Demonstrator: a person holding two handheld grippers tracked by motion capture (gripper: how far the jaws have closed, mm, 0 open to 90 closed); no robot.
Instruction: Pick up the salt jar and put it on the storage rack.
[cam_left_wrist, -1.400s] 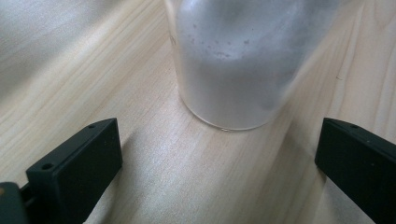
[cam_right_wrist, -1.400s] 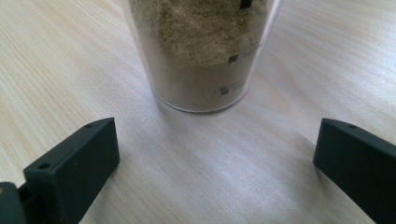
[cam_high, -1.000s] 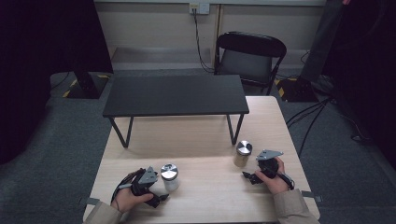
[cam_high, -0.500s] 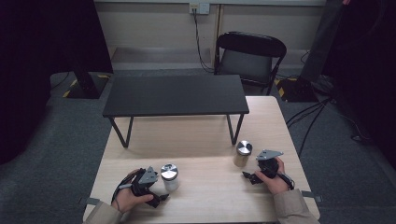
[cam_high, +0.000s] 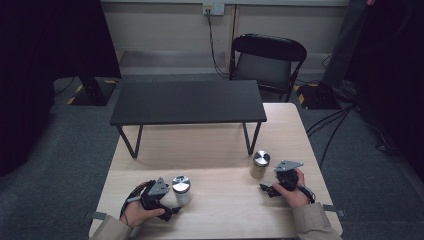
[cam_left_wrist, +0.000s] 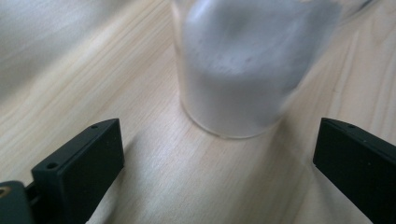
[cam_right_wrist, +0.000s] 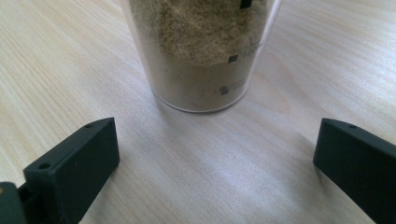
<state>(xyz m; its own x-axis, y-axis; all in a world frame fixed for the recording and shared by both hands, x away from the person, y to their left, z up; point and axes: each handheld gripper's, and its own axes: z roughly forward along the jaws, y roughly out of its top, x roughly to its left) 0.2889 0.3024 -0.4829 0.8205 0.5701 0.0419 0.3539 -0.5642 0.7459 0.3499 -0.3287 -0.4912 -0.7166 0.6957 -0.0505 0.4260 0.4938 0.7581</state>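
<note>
Two clear jars with silver lids stand upright on the light wooden table. The left jar holds white powder. My left gripper is open just short of it, jaws wide apart on either side and not touching the glass. The right jar holds tan powder and has small black print marks. My right gripper is open a little in front of it, with bare wood between its jaws.
A low black bench stands across the far half of the table. Behind it is a black folding chair, with cables on the grey carpet to the right. A person's hands and sleeves come in from the bottom edge.
</note>
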